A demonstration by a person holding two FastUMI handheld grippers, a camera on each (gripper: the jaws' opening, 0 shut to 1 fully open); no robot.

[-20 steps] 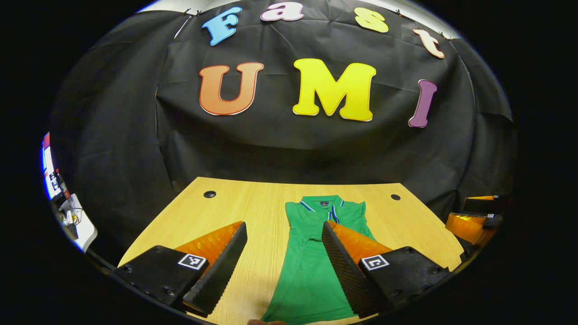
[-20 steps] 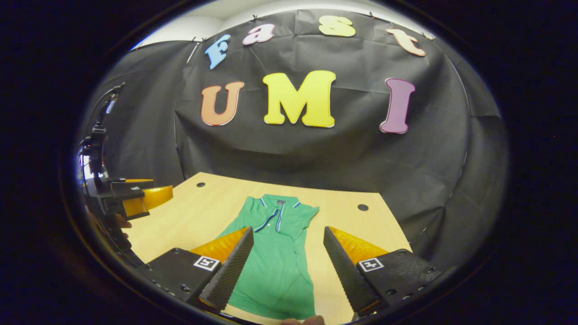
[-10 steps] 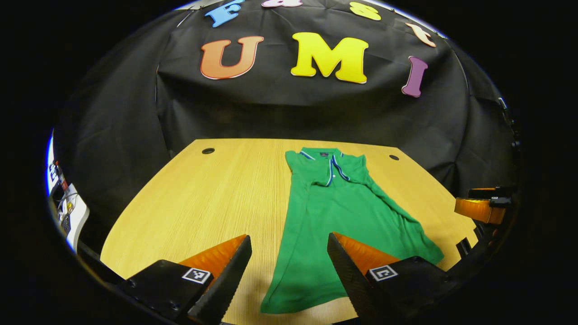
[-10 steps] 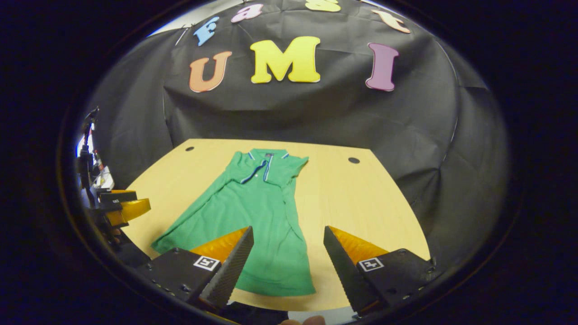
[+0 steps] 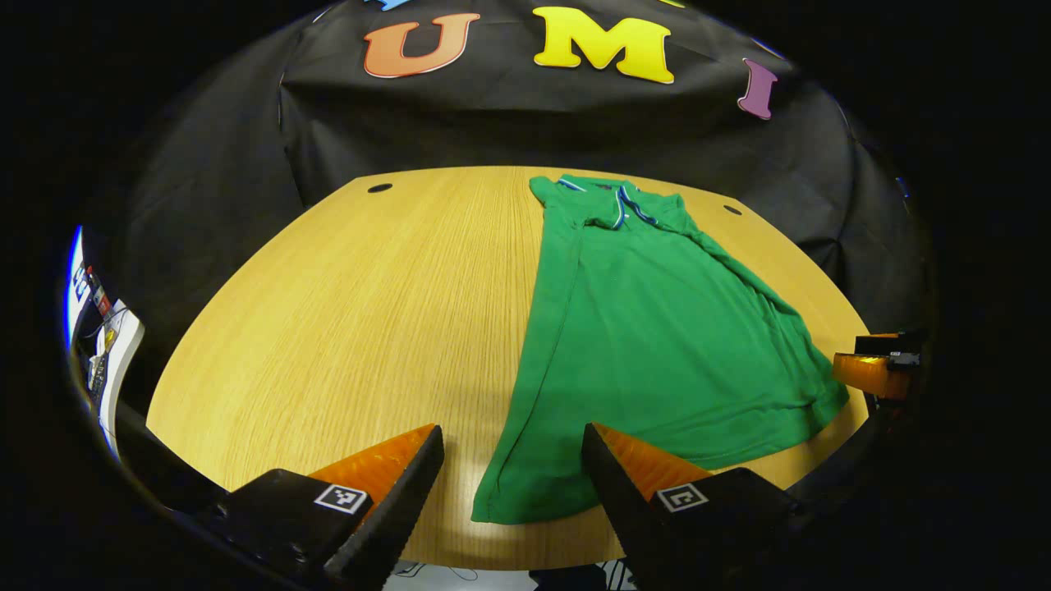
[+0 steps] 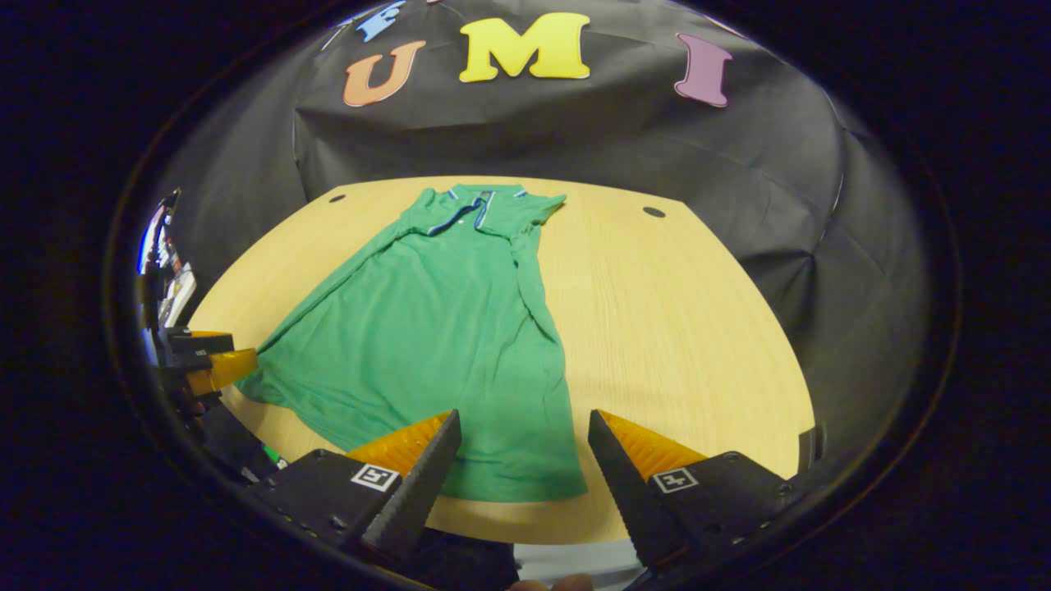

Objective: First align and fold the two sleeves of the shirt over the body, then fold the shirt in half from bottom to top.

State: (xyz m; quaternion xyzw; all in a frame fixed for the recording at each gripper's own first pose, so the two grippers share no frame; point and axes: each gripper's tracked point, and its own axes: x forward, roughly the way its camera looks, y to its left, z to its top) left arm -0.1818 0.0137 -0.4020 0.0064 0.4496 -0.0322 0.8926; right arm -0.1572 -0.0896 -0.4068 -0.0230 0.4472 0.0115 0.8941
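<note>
**Both tools tipped down toward the shirt hem, sleeves already folded in**

What changed: over the last second both cameras pitched down and the tools came in over the near edge of the counter [image 5: 328,271]. A second ago the shirt was a small patch past the fingers; now the shirt [image 5: 657,328] runs from the far edge of the counter to the near edge in the left gripper view, and the shirt [image 6: 443,328] reads the same way in the right gripper view. The garment itself looks unmoved; only the viewpoints shifted.

What it means: sleeves appear tucked over the body already, since no sleeve sticks out past the side seams. My read is that step one is done and this is the approach for the bottom-to-top fold. Nothing has been picked up yet.

Left to right, relative to the shirt:
- Left tool [image 5: 509,492]: released, fingers spread wide, empty. It sits at the shirt's near-left hem corner, which lies between the two fingers. Can't tell if it is above the cloth or touching it.
- Shirt: flat on the counter, collar at the far end, hem at the near edge, a few long wrinkles along the right side.
- Right tool [image 6: 521,484]: also released and empty, fingers apart, lined up on the near-right hem corner.

Cross-check: the right tool [image 5: 874,369] shows at the shirt's right hem corner in the left gripper view, and the left tool [image 6: 209,365] at the left hem corner in the right gripper view. Poses are roughly symmetric, both pointing toward the collar.

Next, as I judge it: pinch both hem corners and carry them toward the collar.
</note>
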